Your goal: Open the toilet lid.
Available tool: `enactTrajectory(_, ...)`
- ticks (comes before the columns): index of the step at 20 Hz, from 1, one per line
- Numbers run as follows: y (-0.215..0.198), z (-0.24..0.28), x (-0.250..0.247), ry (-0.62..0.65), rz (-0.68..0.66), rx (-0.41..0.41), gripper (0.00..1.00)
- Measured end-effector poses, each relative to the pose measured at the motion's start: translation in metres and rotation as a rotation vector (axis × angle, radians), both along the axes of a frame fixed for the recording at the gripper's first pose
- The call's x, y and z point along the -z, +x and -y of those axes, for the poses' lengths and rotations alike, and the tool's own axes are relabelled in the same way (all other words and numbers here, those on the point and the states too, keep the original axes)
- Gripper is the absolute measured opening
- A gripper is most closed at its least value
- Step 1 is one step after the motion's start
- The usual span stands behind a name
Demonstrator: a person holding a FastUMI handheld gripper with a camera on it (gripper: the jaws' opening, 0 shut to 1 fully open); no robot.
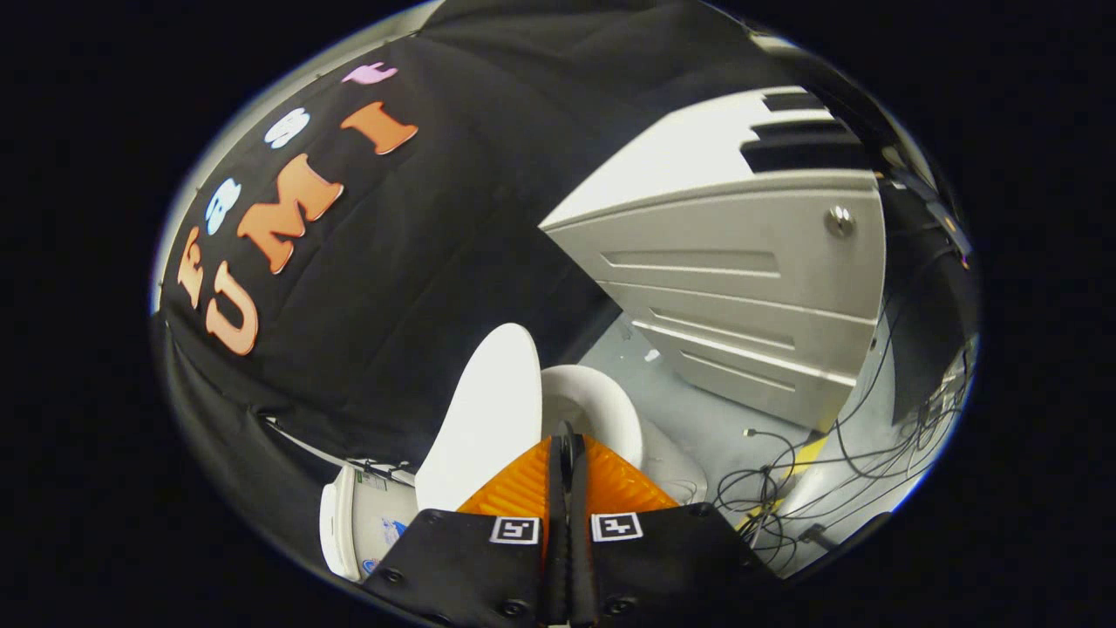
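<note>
Grey drawer fronts of a low cabinet (741, 288) stand beyond the fingers on the far side of the floor, with a round metal knob (840, 221) near the top corner of its upper drawer and a pale flat top above. Between the cabinet and the toilet lies a stretch of light floor (697, 419), and across it, off to the side of the gripper, runs a tangle of thin dark cables (811, 471) with a strip of yellow tape (806, 453) under them. Black cloth (418, 262) hangs as the wall behind the toilet and closes off that whole side. Nothing stands between the fingers and the toilet. The toilet lid (484, 419) is white, smooth and oval; it stands raised, close to upright, leaning back toward the cloth, just ahead of the fingertips and a little to one side of them. Beside it the white bowl and seat rim (597, 410) lie open to view, directly beyond the fingertips. A white tank (357, 523) sits lower down beside the lid's base. The gripper (568, 445) has its two fingers pressed together with no gap and nothing between them, their tips near the lid's edge; whether they touch it cannot be told.
</note>
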State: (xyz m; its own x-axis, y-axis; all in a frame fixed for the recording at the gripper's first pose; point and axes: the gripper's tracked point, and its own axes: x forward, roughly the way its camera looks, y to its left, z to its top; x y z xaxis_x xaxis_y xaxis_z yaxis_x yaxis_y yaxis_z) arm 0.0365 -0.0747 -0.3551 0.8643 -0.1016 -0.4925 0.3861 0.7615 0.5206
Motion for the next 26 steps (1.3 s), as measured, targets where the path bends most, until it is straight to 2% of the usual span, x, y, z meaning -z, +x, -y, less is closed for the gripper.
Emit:
enactTrajectory(6, 0.006, -0.034, -0.059, -0.056, 0.072, -0.041, 0.08)
enactTrajectory(16, 0.008, -0.096, -0.122, -0.261, 0.144, -0.178, 0.08)
enactTrajectory(22, 0.006, -0.125, -0.144, -0.254, 0.184, -0.214, 0.08)
enactTrajectory(24, 0.010, -0.144, -0.159, -0.206, 0.211, -0.224, 0.08)
enactTrajectory(26, 0.009, -0.153, -0.164, -0.249, 0.207, -0.248, 0.08)
